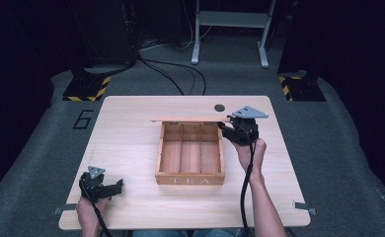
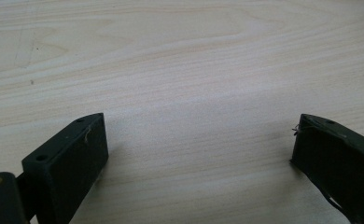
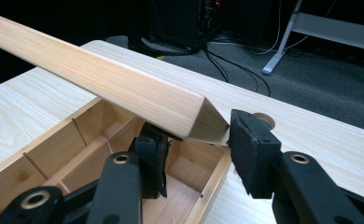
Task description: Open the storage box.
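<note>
A light wooden tea box (image 1: 190,157) with three compartments sits at the centre of the pale wooden tabletop (image 1: 131,133). Its flat wooden lid (image 1: 190,119) stands open along the box's upper edge. The right gripper (image 1: 228,129) is at the lid's right end, and the left gripper (image 1: 112,187) lies at lower left of the frame, well apart from the box.

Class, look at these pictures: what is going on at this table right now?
A person works a gripper in each hand at a light wooden table. The right gripper has its jaws clamped on a corner of the hinged lid of a wooden tea box with three empty compartments, holding it open. The left gripper rests open near the table's front-left corner, holding nothing.
</note>
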A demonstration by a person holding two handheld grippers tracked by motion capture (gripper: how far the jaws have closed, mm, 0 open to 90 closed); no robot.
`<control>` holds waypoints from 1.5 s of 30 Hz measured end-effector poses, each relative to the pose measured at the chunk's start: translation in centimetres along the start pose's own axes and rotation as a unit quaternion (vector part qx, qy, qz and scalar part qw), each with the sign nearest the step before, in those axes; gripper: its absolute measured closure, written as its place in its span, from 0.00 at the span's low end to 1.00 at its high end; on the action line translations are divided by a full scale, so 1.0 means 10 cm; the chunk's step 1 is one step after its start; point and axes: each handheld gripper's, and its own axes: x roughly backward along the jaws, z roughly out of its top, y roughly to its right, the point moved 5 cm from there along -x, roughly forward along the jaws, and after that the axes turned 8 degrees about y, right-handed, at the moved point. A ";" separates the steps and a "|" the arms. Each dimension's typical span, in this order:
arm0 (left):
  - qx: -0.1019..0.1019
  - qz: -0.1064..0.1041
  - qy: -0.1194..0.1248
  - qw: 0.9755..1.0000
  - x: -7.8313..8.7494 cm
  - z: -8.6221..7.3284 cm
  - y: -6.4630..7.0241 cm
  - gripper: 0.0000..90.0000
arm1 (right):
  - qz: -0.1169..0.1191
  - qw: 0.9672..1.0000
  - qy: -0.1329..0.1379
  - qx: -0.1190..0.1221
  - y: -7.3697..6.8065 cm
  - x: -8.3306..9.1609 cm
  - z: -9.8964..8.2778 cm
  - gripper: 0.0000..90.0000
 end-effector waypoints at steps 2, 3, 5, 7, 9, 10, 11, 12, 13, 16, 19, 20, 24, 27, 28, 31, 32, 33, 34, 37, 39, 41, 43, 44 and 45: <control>0.000 0.000 0.000 1.000 0.00 0.00 0.00 0.04 | 0.000 1.000 0.000 0.000 0.00 0.00 0.00 0.64; 0.000 0.000 0.000 1.000 0.00 0.00 0.00 0.04 | 0.000 1.000 0.000 0.000 0.00 0.00 0.00 0.64; 0.000 0.000 0.000 1.000 0.00 0.00 0.00 0.04 | 0.000 1.000 0.000 0.001 0.00 0.00 0.00 0.64; 0.000 0.000 0.000 1.000 0.00 0.00 0.00 0.04 | 0.000 1.000 0.000 0.000 0.00 0.00 0.00 0.64; 0.000 0.000 0.000 1.000 0.00 0.00 0.00 0.04 | 0.000 1.000 0.000 0.000 0.00 0.00 0.00 0.64; 0.000 0.000 0.000 1.000 0.00 0.00 0.00 0.04 | 0.000 1.000 0.000 0.000 0.00 0.00 0.00 0.64; 0.000 0.000 0.000 1.000 0.00 0.00 0.00 0.04 | 0.000 1.000 -0.001 0.001 0.00 0.00 0.00 0.64; 0.000 0.000 0.000 1.000 0.00 0.00 0.00 0.04 | 0.000 1.000 -0.001 0.001 0.00 0.00 0.00 0.64; 0.000 0.000 0.000 1.000 0.00 0.00 0.00 0.04 | 0.000 1.000 -0.001 0.001 0.00 0.00 0.00 0.64; 0.000 0.000 0.000 1.000 0.00 0.00 0.00 0.04 | 0.000 1.000 -0.001 0.001 0.00 0.00 0.00 0.64; 0.000 0.000 0.000 1.000 0.00 0.00 0.00 0.04 | 0.000 1.000 -0.001 0.001 0.00 0.00 0.00 0.64; 0.000 0.000 0.000 1.000 0.00 0.00 0.00 0.04 | 0.000 1.000 -0.001 0.002 0.00 0.00 0.00 0.64; 0.000 0.000 0.000 1.000 0.00 0.00 0.00 0.04 | 0.000 1.000 -0.002 0.002 0.00 0.00 0.00 0.64; 0.000 0.000 0.000 1.000 0.00 0.00 0.00 0.04 | 0.000 1.000 -0.002 0.002 0.00 0.00 0.00 0.64; 0.000 0.000 0.000 1.000 0.00 0.00 0.00 0.04 | 0.000 1.000 -0.002 0.002 0.00 0.00 0.00 0.64; 0.000 0.000 0.000 1.000 0.00 0.00 0.00 0.04 | 0.000 1.000 -0.002 0.002 0.00 0.00 0.00 0.64; 0.000 0.000 0.000 1.000 0.00 0.00 0.00 0.04 | 0.000 1.000 -0.002 0.002 0.00 0.00 0.00 0.64; 0.000 0.000 0.000 1.000 0.00 0.00 0.00 0.04 | 0.000 1.000 -0.002 0.002 0.00 0.00 0.00 0.64; 0.000 0.000 0.000 1.000 0.00 0.00 0.00 0.04 | 0.000 1.000 -0.002 0.002 0.00 0.00 0.00 0.64; 0.000 0.000 0.000 1.000 0.00 0.00 0.00 0.04 | 0.000 1.000 -0.001 0.002 0.00 0.00 0.00 0.64; 0.000 0.000 0.000 1.000 0.00 0.00 0.00 0.04 | -0.001 1.000 -0.001 0.003 -0.01 0.01 -0.01 0.64; 0.000 0.000 0.000 1.000 0.00 0.00 0.00 0.04 | -0.002 1.000 -0.003 0.002 -0.02 0.02 -0.02 0.64; 0.000 0.000 0.000 1.000 0.00 0.00 0.00 0.04 | -0.003 1.000 -0.003 0.002 -0.02 0.02 -0.02 0.64; 0.000 0.000 0.000 1.000 0.00 0.00 0.00 0.04 | -0.002 1.000 -0.003 0.005 -0.02 0.02 -0.03 0.64; 0.000 0.000 0.000 1.000 0.00 0.00 0.00 0.04 | -0.002 1.000 -0.003 0.005 -0.02 0.02 -0.03 0.64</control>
